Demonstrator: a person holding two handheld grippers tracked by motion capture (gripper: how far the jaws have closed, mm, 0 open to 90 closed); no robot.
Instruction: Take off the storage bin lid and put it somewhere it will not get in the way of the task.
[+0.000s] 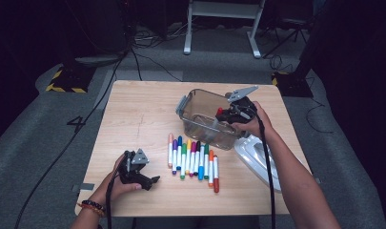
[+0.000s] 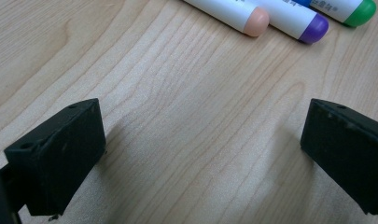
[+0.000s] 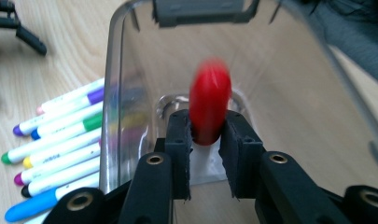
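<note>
Marker, white-barrelled, red-capped, stands upright, blurred, between gripper pads.

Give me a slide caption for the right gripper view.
Right gripper holds a red-capped marker over the clear plastic bin.

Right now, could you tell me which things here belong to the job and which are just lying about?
In use: red marker in the right gripper; clear box; row of markers.
Lying about: white lid; left gripper, open on the table.
</note>
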